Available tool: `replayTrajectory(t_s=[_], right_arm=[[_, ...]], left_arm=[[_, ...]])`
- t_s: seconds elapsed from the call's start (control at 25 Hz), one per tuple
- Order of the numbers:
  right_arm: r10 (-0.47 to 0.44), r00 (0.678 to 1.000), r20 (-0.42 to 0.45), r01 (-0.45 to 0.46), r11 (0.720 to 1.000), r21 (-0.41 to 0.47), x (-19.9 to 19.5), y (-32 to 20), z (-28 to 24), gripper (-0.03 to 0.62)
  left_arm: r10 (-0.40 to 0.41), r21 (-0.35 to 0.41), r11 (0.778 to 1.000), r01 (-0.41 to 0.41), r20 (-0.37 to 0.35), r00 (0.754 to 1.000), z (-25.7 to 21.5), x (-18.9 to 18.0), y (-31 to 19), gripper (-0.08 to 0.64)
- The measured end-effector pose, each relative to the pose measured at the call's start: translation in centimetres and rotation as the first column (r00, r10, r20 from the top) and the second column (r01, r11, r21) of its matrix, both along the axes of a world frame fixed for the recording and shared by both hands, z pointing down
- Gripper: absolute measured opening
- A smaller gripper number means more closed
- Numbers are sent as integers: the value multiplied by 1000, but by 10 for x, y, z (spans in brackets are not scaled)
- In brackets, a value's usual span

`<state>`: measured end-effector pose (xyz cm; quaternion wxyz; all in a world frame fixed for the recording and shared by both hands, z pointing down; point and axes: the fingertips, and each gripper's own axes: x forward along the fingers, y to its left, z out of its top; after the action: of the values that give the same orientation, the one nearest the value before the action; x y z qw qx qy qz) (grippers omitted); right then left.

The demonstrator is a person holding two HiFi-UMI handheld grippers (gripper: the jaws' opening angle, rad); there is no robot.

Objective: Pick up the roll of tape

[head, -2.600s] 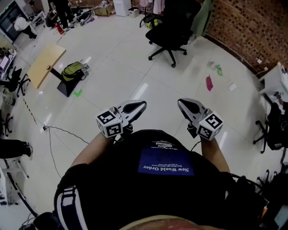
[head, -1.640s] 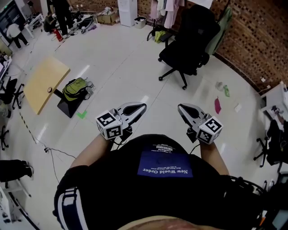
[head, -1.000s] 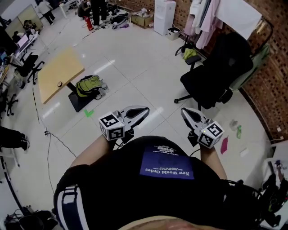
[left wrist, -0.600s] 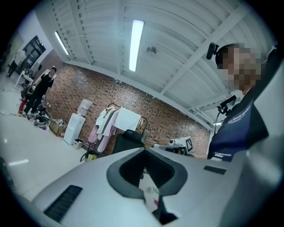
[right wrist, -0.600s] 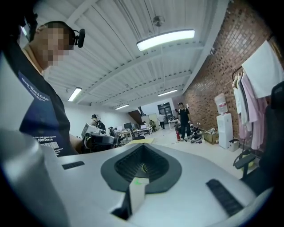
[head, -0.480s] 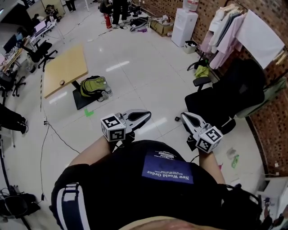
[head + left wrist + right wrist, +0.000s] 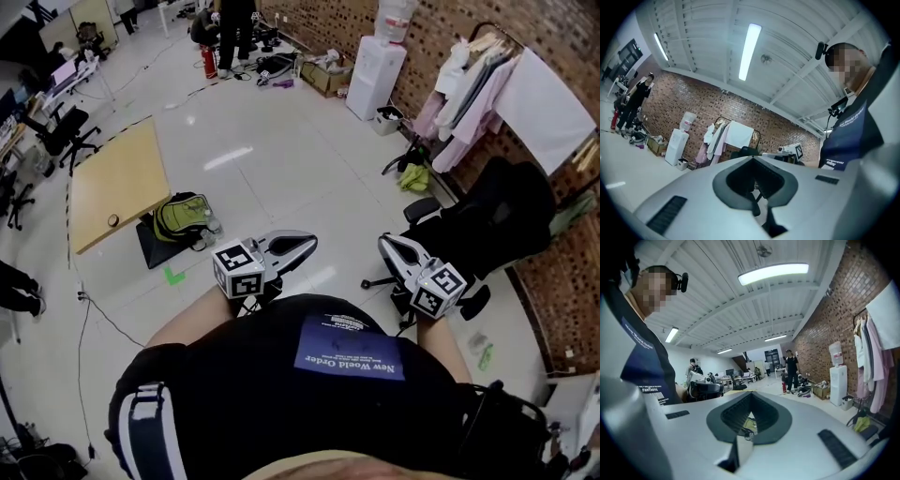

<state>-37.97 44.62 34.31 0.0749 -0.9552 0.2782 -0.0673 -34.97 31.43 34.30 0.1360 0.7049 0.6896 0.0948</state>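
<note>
Floor tiling [image 7: 281, 150], white and glossy, is spread around a pale wooden table [image 7: 122, 178]. A brick wall [image 7: 328, 23] is seen far beyond the table, and a green backpack [image 7: 183, 216] just beside its base. The roll of tape [image 7: 112, 220], seen only as a small ring, is set near the table's edge. The left gripper [image 7: 309, 241] and right gripper [image 7: 382, 242] are held well apart from the table, jaws closed on nothing.

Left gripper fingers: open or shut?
Shut. The left gripper tapers to one tip, and in its own view the fingers meet with nothing between them.
</note>
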Motion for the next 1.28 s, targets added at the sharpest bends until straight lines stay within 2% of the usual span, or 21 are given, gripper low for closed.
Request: replayTrajectory(t_s=[0.16, 0.28, 0.52, 0.72, 0.88, 1.0, 1.2, 1.28], right_arm=[[28, 1000, -3, -28, 999, 17, 65, -8, -7, -15], [-1, 1000, 7, 1, 1000, 2, 109, -18, -3, -15], [-72, 997, 31, 72, 997, 22, 192, -10, 9, -15], [-204, 979, 24, 203, 979, 36, 279, -6, 13, -15], [-337, 942, 2, 336, 941, 33, 363, 13, 6, -15], [-425, 905, 3, 425, 905, 14, 411, 29, -3, -15], [-559, 829, -19, 559, 829, -7, 489, 31, -8, -15], [-600, 800, -21, 600, 800, -10, 513, 28, -5, -15]], left_arm=[[12, 4, 1000, -12, -16, 1000, -10, 67, -12, 6], [-9, 6, 1000, 9, -22, 1000, -12, 113, -19, 6], [-123, 9, 992, 123, -5, 992, -4, 186, -29, 6], [-252, 27, 967, 253, -10, 968, 3, 246, -29, 6], [-391, 15, 920, 391, -6, 920, -2, 311, -11, 6], [-470, 1, 883, 470, 10, 883, -10, 345, 7, 6], [-618, -9, 786, 618, 27, 786, -11, 390, 14, 6], [-652, 9, 758, 652, 27, 758, -6, 400, 19, 6]])
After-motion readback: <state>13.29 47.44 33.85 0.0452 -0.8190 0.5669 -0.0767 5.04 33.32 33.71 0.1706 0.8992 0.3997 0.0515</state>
